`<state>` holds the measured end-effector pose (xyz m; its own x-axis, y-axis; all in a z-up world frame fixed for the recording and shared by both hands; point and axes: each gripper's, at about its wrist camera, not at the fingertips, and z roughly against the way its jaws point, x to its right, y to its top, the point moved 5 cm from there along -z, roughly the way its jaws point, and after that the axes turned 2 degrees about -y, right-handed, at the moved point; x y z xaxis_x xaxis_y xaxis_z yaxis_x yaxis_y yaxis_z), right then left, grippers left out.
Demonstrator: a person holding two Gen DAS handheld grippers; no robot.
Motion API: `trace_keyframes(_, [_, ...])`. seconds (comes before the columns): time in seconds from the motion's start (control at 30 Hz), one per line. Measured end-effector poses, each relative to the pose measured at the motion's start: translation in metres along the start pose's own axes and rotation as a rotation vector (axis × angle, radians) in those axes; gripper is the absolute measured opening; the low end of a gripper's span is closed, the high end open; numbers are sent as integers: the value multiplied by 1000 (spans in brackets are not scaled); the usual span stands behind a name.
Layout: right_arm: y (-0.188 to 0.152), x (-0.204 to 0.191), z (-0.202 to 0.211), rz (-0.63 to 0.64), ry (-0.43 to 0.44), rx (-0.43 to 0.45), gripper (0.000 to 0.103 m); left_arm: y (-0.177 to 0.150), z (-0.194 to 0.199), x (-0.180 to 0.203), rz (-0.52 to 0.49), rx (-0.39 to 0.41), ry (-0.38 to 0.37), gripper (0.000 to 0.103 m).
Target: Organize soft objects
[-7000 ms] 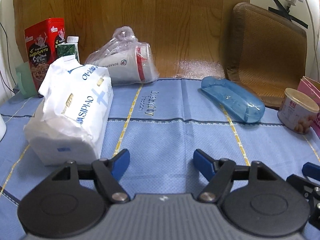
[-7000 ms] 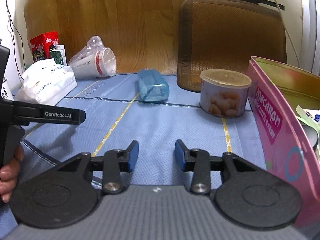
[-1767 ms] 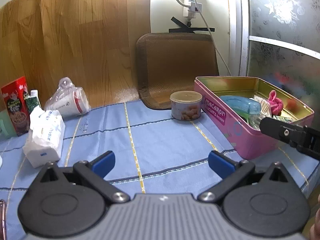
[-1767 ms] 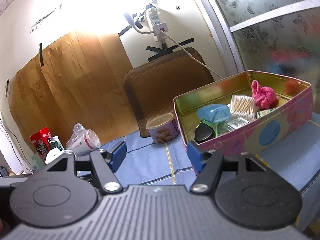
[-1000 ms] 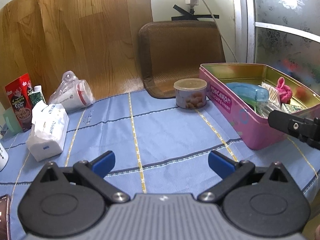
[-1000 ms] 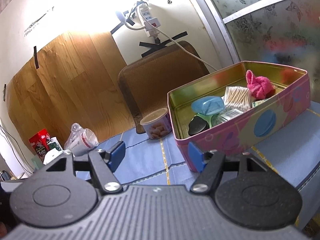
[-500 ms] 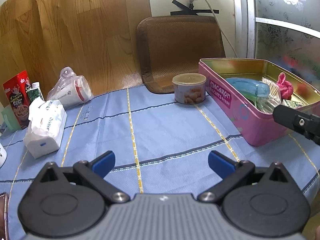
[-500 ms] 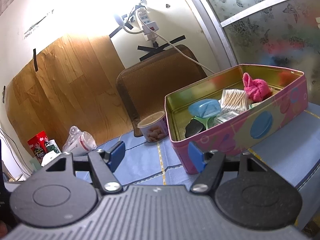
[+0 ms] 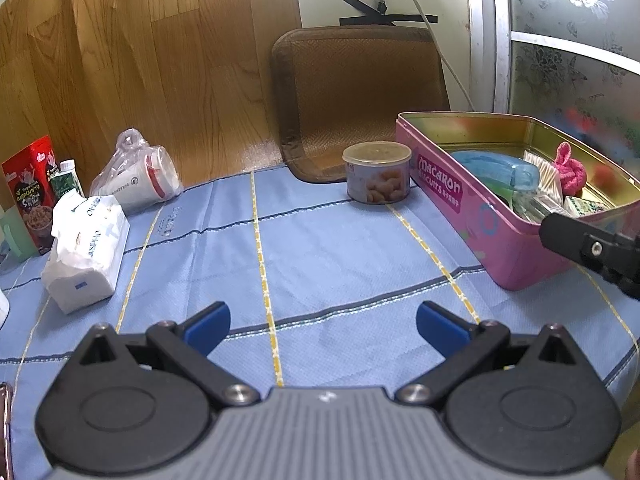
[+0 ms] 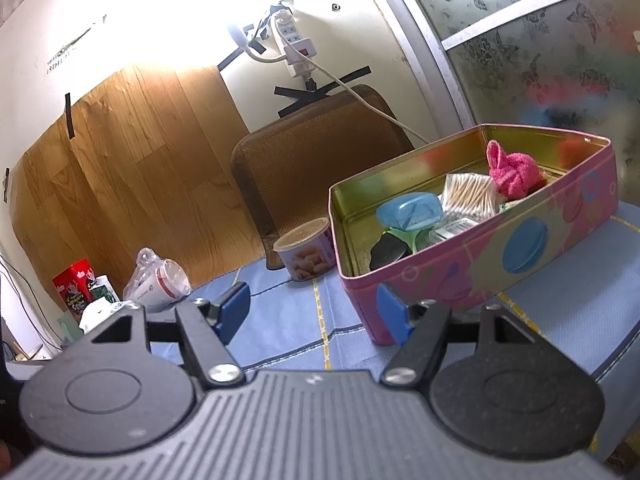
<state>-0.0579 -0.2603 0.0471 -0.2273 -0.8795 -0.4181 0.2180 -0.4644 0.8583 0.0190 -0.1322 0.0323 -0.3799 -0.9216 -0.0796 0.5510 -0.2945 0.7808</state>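
Left hand-held gripper (image 9: 322, 324): jaws spread wide, nothing between them, hovering over the blue cloth (image 9: 320, 248) on the table.
Right hand-held gripper (image 10: 314, 310): jaws parted, holding nothing; its right fingertip sits in front of the near corner of the pink tin (image 10: 480, 264); whether they touch cannot be told.
Right hand-held gripper in the left view: a black arm of it enters at 3 o'clock, in front of the tin.
Pink tin (image 9: 472, 204): at 2 o'clock from the left hand-held gripper, open, marked "macaron biscuits".
Blue case (image 10: 410, 209): inside the tin, resting on other items toward its left end.
Cotton swabs (image 10: 468, 194): a pack in the middle of the tin, just beside the blue case.
Pink cloth (image 10: 512, 172): bunched in the tin at its far end, next to the swabs.
Round can (image 9: 377, 178): on the cloth at 12 o'clock, just beside the tin's far left corner.
Tissue pack (image 9: 86, 248): on the cloth at 10 o'clock, well apart from the tin.
Bagged cups (image 9: 138, 178): lying on their side behind the tissue pack, at 11 o'clock.
Red box (image 9: 30, 196): upright at 9 to 10 o'clock, at the cloth's left edge.
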Motion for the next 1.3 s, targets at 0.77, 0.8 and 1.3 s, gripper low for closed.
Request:
trace_keyframes(0.77, [0,1,-10,28,-2,5,72,0,-16,4,-33,-42,12,103])
trace_keyframes(0.8, [0,1,-10,28,-1,5,72,0,-17,4,-35,-44,11,103])
trace_keyframes(1.3, [-3,4,-14,17,-2,-4,73,-2,-21,7,-36,-63,2,103])
